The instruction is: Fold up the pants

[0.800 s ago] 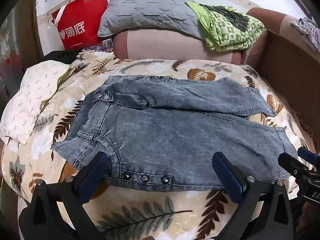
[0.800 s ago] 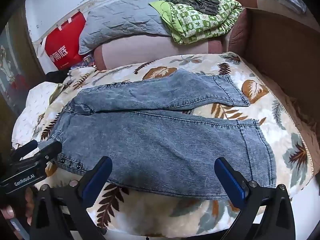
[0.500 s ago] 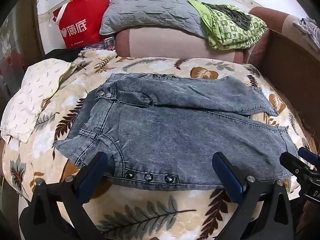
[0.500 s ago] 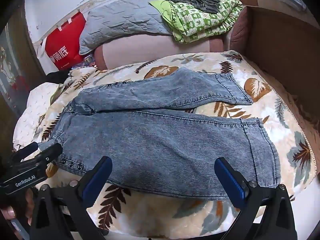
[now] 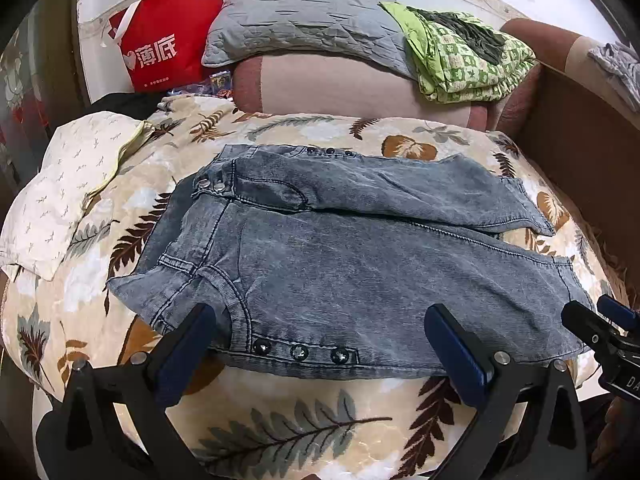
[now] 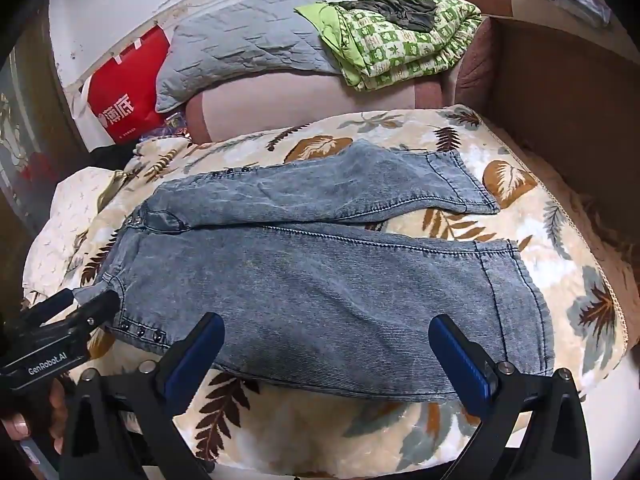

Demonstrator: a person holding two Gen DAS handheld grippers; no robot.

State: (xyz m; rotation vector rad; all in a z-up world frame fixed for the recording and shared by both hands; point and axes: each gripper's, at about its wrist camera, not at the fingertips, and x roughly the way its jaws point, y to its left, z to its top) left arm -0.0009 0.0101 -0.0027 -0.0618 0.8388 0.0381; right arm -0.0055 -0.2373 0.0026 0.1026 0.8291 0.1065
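Grey-blue denim pants [image 5: 360, 272] lie flat on a leaf-patterned blanket [image 5: 280, 420], waist to the left and both legs running right. Metal studs line the near waist edge. My left gripper [image 5: 320, 320] hovers open over that studded near edge, nothing between its fingers. The right gripper [image 6: 326, 328] is open too, over the near leg of the pants [image 6: 320, 280], short of the hem on the right. Each gripper shows in the other's view: the right one [image 5: 600, 328] by the near hem, the left one [image 6: 80, 312] by the waist corner.
Behind the pants are a pink bolster [image 5: 340, 84], a grey pillow [image 5: 304, 20], a green checked quilt [image 5: 468, 60] and a red bag [image 5: 160, 48]. A white patterned cloth [image 5: 60, 184] lies at the left. A brown panel [image 5: 580, 140] bounds the right side.
Almost nothing: both views have shifted only very slightly, and the pants lie as before. Both grippers stay open.
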